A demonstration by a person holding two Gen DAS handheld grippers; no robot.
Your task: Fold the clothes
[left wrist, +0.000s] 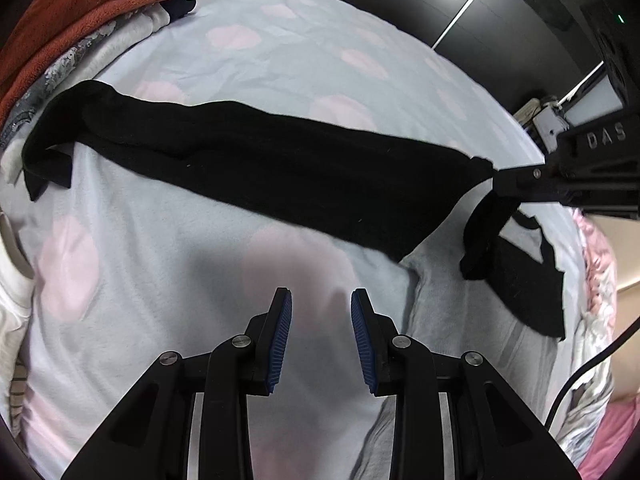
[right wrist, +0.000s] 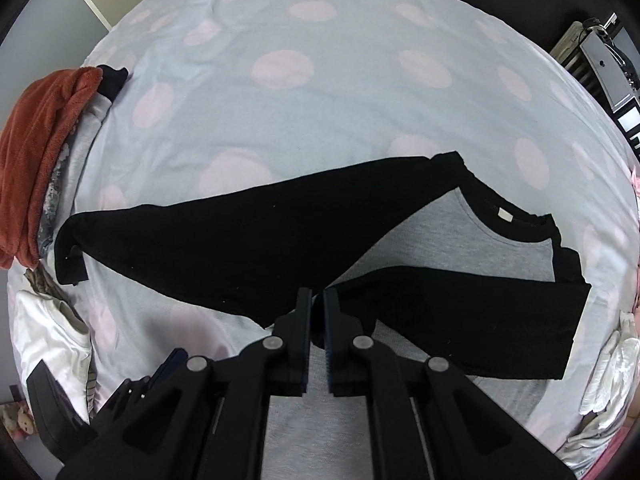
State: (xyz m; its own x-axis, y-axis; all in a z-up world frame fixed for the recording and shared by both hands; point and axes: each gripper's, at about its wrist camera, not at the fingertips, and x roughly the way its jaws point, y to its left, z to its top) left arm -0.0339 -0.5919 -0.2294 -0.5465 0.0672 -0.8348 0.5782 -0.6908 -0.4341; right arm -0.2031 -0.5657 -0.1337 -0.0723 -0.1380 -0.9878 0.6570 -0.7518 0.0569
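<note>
Two grippers are working over a raglan shirt (right wrist: 472, 224) with a grey body and black sleeves, lying on a bed sheet (right wrist: 280, 128) that is pale blue with pink dots. Nearest, the left gripper (left wrist: 321, 312) is hovering with its jaws apart, holding nothing. Beyond it, the right gripper (right wrist: 316, 312) is pinching black sleeve fabric (left wrist: 260, 160), which is stretching out leftward across the sheet. Farther off, a rust-red fleece (left wrist: 92, 8) is lying atop a pile of clothes.

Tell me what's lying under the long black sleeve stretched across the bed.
Under the black sleeve is the polka-dot bedsheet; near the shoulder it overlaps the shirt's grey body. Whatever lies directly beneath the sleeve's middle is covered.
</note>
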